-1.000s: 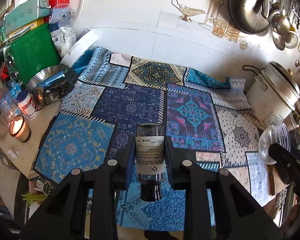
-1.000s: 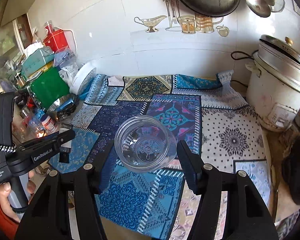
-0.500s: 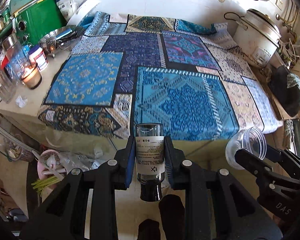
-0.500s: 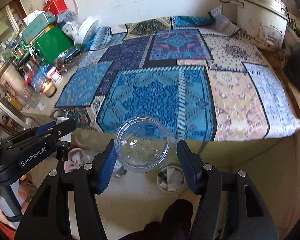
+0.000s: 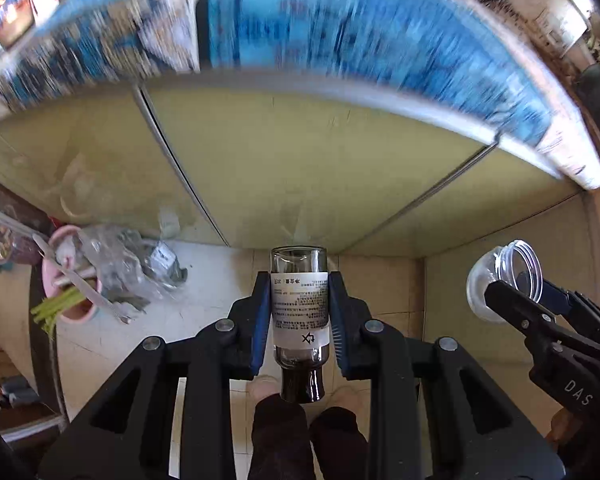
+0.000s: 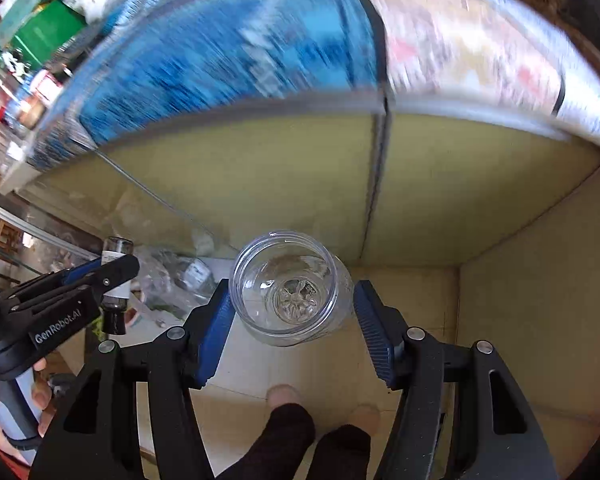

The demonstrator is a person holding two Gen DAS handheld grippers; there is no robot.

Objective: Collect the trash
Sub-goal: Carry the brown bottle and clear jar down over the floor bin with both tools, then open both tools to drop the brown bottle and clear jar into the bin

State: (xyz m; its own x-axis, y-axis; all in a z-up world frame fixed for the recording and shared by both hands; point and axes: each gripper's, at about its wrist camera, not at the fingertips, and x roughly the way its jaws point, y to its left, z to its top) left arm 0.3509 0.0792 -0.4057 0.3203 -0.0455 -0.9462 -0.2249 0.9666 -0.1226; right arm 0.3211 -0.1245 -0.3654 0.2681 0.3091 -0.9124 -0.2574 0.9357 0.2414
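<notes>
My left gripper (image 5: 298,316) is shut on a small dark glass bottle (image 5: 299,308) with a white label, held over the floor in front of the counter. It also shows in the right wrist view (image 6: 116,280). My right gripper (image 6: 294,312) is shut on a clear plastic jar (image 6: 290,284), mouth toward the camera; the jar also shows at the right of the left wrist view (image 5: 504,284). A pink bin (image 5: 70,280) with green stalks and a crumpled clear plastic bag (image 5: 128,256) sit on the floor at the left.
The counter edge with the blue patterned cloth (image 5: 340,32) is above, blurred by motion. Yellow-green cabinet doors (image 5: 300,160) stand ahead. The person's legs and feet (image 5: 300,420) are below the grippers. A beige wall (image 6: 540,320) stands at the right.
Both grippers have dropped from above the counter to below its edge, in front of the cabinet doors and over the floor. Each still holds its object. The pink bin is nearer.
</notes>
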